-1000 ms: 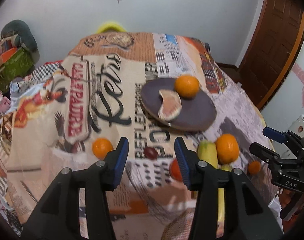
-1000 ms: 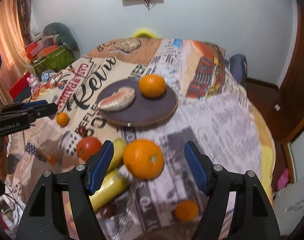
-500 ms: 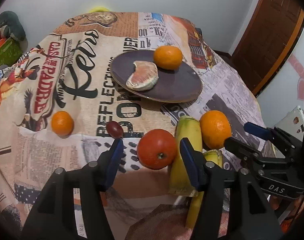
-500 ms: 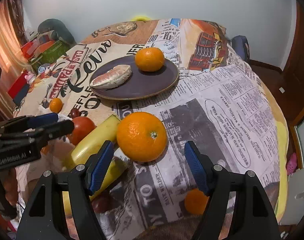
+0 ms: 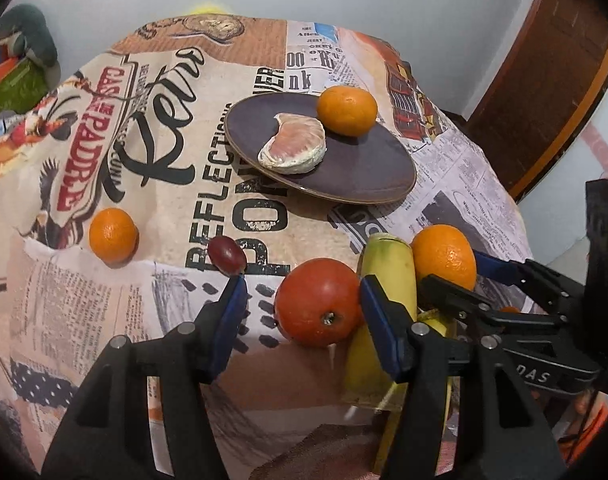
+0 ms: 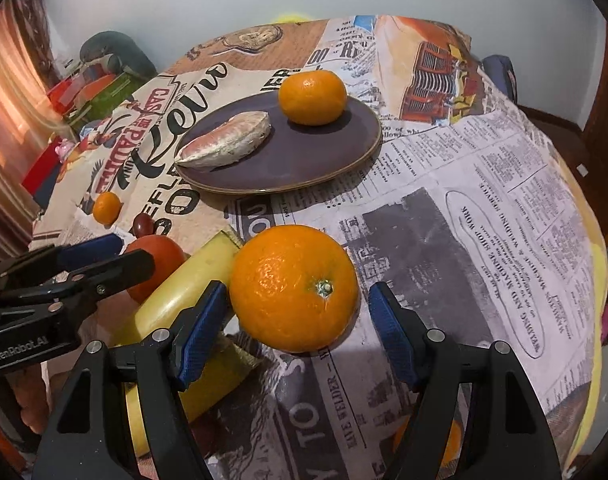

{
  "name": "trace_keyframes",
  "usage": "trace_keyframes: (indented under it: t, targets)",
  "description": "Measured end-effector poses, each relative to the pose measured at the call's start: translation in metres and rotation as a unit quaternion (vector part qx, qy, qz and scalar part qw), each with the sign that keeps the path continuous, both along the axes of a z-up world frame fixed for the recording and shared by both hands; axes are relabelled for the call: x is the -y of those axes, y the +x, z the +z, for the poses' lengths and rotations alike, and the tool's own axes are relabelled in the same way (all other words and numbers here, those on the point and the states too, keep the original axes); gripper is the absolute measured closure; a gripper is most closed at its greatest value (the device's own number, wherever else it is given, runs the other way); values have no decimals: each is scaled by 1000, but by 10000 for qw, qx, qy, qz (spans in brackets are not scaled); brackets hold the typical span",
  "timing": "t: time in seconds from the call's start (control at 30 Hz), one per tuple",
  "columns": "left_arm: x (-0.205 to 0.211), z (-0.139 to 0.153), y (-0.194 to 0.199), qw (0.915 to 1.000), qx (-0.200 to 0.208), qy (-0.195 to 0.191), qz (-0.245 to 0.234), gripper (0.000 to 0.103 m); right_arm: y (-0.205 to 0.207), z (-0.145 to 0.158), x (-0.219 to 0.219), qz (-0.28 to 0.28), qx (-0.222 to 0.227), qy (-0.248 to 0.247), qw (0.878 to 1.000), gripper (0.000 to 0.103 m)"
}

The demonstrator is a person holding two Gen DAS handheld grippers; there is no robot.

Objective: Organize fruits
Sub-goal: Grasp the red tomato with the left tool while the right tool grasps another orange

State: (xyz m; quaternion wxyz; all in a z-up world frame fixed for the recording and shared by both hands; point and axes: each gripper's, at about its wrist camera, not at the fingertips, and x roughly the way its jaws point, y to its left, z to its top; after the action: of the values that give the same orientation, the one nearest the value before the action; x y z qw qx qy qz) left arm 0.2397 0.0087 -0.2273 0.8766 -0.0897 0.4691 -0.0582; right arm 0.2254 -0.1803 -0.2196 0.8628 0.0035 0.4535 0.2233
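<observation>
A red tomato lies on the cloth-covered table between the blue pads of my open left gripper, apart from the left pad. A big orange lies between the pads of my open right gripper. A yellow banana lies between the two fruits. A dark plate farther back holds a mandarin and a peeled citrus segment. A small mandarin and a red grape lie at the left.
Another small orange lies under my right gripper near the table's front edge. The printed cloth hangs over the round table's edges. A wooden door stands at the right, and boxes and clutter stand at the left.
Both grippers have moved forward and down to the fruits. The tomato now lies between the left pads and the big orange between the right pads. Both stay open.
</observation>
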Motion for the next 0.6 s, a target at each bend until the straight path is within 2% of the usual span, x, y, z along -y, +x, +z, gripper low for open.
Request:
trace_keyframes:
  t: [0.13,0.2,0.3,0.4,0.6]
  targets:
    - [1,-1,1,9999,-40,-105,19,45,1,-1,1,55,22,27,10000,34]
    - [4,-4,2,9998,-134,-152,-77,49,2,0,0,125,7,96,9999,40]
    - [6,-5,4,9999,-102,-85,-98,51,-1,1,-2,112,96,4,9999,41]
    - [5,-7,7,9995,-152,-239,-116,55,-2,2,-2,78,117,-6,9999,42]
    - [7,-5,7,9995,-143,-139,-246,57,-5,6,3,14,143,-9,9999,42]
